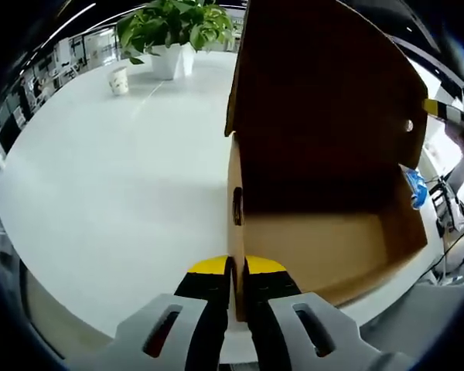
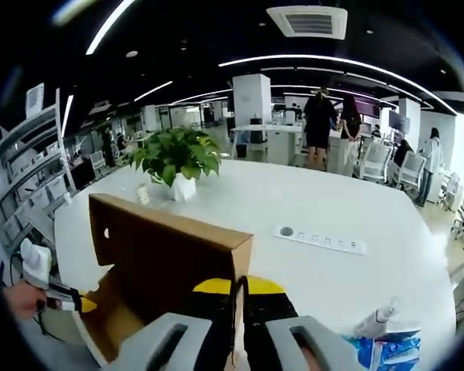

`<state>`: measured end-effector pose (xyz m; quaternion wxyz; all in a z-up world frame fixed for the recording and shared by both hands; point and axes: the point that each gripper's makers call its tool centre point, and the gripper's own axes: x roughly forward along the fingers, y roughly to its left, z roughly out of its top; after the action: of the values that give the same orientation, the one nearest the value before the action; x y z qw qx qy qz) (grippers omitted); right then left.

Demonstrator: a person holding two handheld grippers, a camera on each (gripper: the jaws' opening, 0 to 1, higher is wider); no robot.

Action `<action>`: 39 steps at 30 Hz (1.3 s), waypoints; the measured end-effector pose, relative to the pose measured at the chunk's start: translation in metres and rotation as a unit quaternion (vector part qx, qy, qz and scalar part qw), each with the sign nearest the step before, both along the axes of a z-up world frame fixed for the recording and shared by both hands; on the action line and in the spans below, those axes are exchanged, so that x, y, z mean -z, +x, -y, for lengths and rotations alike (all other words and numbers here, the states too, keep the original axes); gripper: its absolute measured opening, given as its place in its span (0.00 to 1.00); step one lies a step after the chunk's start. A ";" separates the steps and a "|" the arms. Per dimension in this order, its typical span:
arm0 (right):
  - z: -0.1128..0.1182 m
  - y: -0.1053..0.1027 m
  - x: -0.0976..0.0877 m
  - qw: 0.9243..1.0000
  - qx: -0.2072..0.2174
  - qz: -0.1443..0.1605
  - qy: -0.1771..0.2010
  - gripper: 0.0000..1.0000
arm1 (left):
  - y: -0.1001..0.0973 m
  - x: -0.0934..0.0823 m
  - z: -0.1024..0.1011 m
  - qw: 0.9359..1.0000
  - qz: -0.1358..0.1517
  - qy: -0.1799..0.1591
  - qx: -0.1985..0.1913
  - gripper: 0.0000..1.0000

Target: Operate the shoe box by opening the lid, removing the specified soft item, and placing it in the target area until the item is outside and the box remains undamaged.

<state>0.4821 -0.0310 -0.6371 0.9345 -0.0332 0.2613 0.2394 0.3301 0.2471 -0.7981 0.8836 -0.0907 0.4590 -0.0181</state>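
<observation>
Right now both grippers are clamped on cardboard. In the left gripper view, the left gripper (image 1: 236, 270) has its jaws pinched narrow on the end wall of the box (image 1: 325, 239), right at the rim below the handle slot (image 1: 237, 205). That looks like an anchoring grip, pinning the box to the table (image 1: 100, 193) so it cannot slide or tip.

Over to the right gripper view: the right gripper (image 2: 238, 297) is nipped tight on the edge of the lid (image 2: 170, 247), which stands swung up. Holding it there keeps the mouth of the box clear, I'd say, and a light pinch on the edge spares the hinge from tearing.

Inside, the box floor seen from the left gripper view is bare brown card; the far part is in deep shadow, so whether anything soft lies back there is hard to say. A blue and white soft-looking pack (image 2: 387, 348) sits on the table just beside the right gripper, outside the box, possibly the item itself, though it is cut off at the frame edge.

A potted plant (image 1: 170, 31) and a paper cup (image 1: 119, 79) stand well apart at the far side, and a power strip (image 2: 317, 237) lies out on the white top, none of it in the way.
</observation>
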 end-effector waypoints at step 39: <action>0.001 -0.061 0.018 1.000 0.002 0.027 -0.013 0.00 | 0.000 -0.002 -0.003 1.000 0.014 -0.014 -0.023 0.05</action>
<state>0.4214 -0.0324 -0.6550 0.9411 -0.0509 0.2391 0.2335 0.3297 0.2501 -0.7964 0.8887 -0.1130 0.4443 -0.0052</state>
